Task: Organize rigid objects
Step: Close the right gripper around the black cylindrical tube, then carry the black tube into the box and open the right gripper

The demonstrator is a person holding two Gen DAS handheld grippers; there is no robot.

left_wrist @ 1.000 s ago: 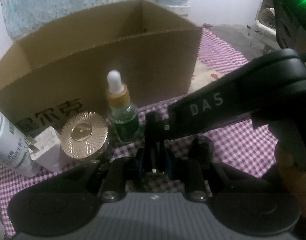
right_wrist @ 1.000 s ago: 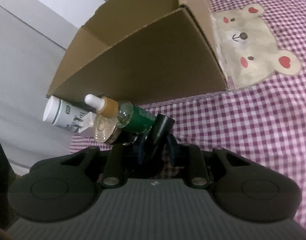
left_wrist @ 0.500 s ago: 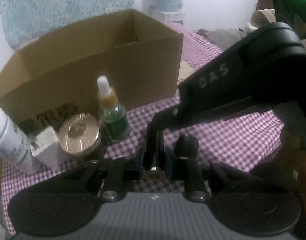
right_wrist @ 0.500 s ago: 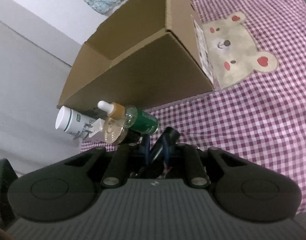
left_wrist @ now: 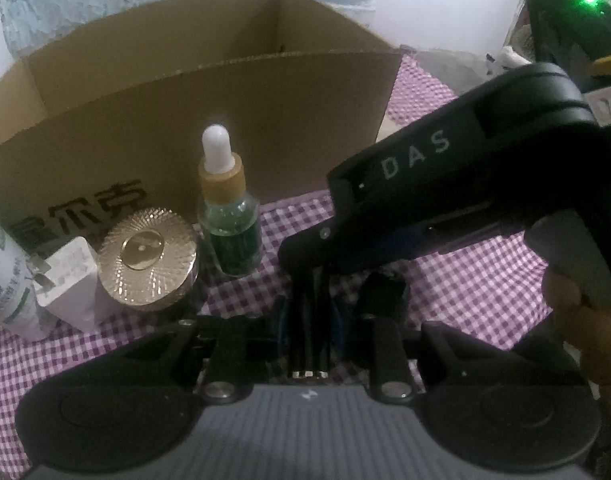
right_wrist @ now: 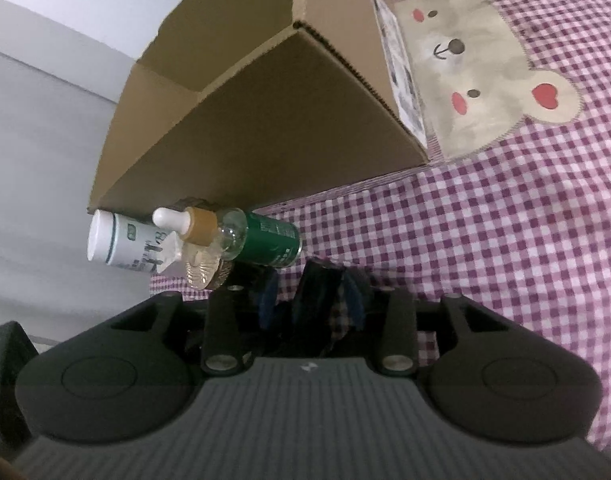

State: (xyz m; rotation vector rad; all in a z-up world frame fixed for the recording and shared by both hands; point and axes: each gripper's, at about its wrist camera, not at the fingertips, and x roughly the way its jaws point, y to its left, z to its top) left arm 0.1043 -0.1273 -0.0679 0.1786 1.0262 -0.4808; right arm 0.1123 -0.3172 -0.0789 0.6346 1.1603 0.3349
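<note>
One cardboard box [left_wrist: 209, 120] stands open on the checked cloth [right_wrist: 485, 240], and just before it sit four items: one dropper bottle [left_wrist: 229, 216], one gold-lidded jar [left_wrist: 147, 258], one white plug [left_wrist: 67, 280] and one white bottle [left_wrist: 3, 288]. The left hand-held gripper [left_wrist: 309, 320] pinches a slim black object [left_wrist: 310, 312] narrowly. The right hand-held gripper [right_wrist: 311, 296] is opening, with that object between its jaws and its pads apart.

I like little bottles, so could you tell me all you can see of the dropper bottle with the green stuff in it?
The dropper bottle stands upright on the purple checked cloth, just before the cardboard box. It has a white rubber bulb, a tan collar and a clear glass body, green in its lower part. A gold ribbed jar lid sits close on one side; whether they touch I cannot tell. No hand-held gripper touches it.
</note>
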